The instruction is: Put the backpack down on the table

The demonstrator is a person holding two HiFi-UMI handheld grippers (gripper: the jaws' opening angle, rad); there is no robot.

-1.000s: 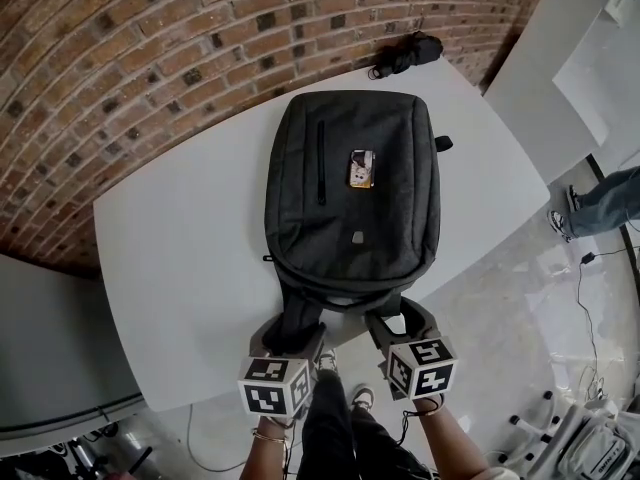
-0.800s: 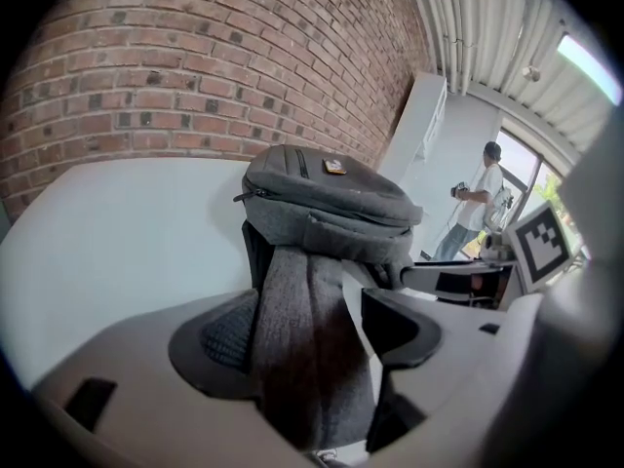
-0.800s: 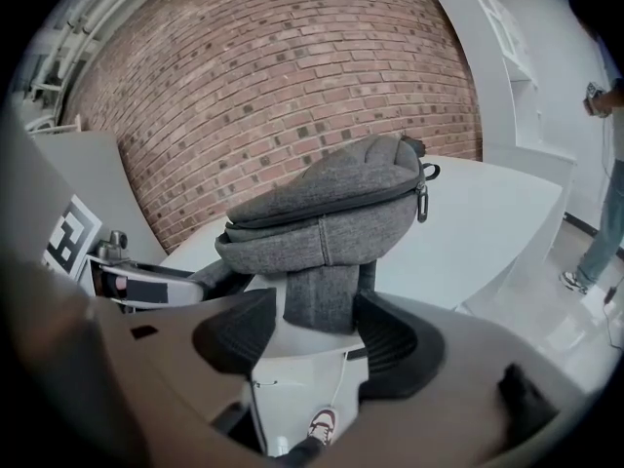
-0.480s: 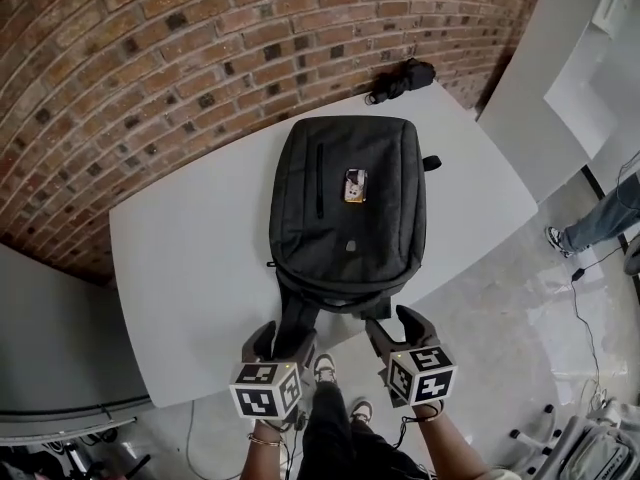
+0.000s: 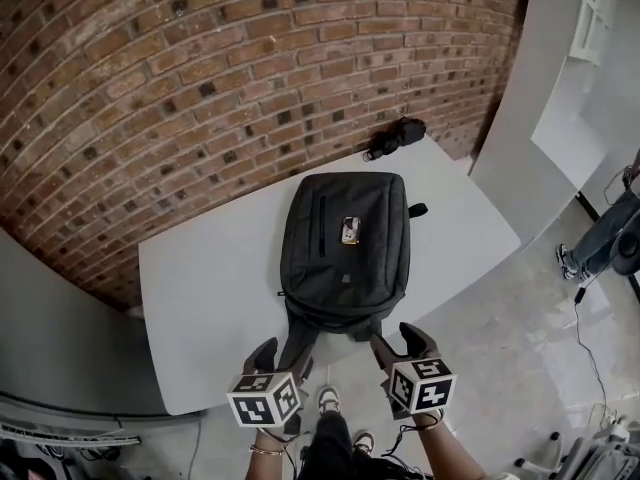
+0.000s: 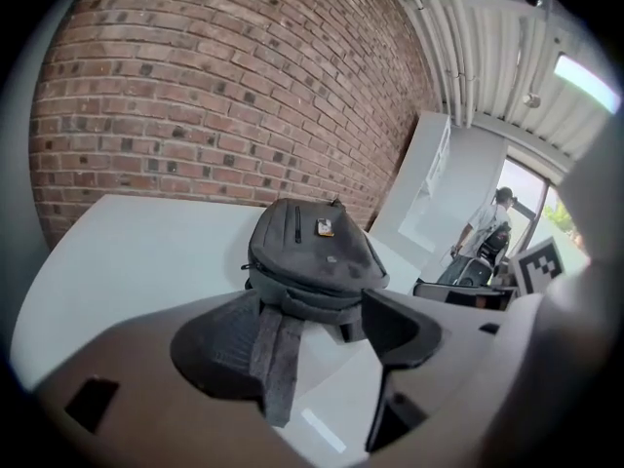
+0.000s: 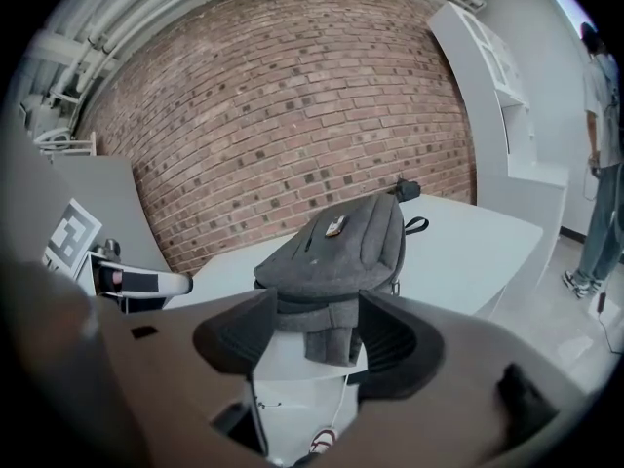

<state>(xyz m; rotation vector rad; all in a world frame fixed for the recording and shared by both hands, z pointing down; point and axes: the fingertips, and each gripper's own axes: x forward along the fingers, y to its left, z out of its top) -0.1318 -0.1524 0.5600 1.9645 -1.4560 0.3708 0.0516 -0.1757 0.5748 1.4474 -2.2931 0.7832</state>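
A dark grey backpack [image 5: 345, 243] lies flat on the white table [image 5: 210, 288], with a small yellow tag [image 5: 350, 230] on its front. Its two shoulder straps [image 5: 298, 336] trail over the near table edge. My left gripper [image 5: 282, 358] hovers open over the near edge. In the left gripper view one strap [image 6: 276, 349] shows in the gap of the left gripper [image 6: 312, 310], close to the left pad and not pinched. My right gripper [image 5: 400, 343] is open too. The other strap [image 7: 331, 334] hangs beyond the jaws of the right gripper [image 7: 317, 310].
A black bundle [image 5: 398, 136] sits at the table's far corner against the brick wall [image 5: 200, 78]. A person [image 5: 605, 243] stands on the floor to the right. White cabinets [image 5: 560, 118] stand at the right. The holder's legs and shoes [image 5: 330, 408] are below the grippers.
Both grippers have risen and drawn back from the backpack's straps toward me. The backpack stays flat on the table and looks smaller and farther off.
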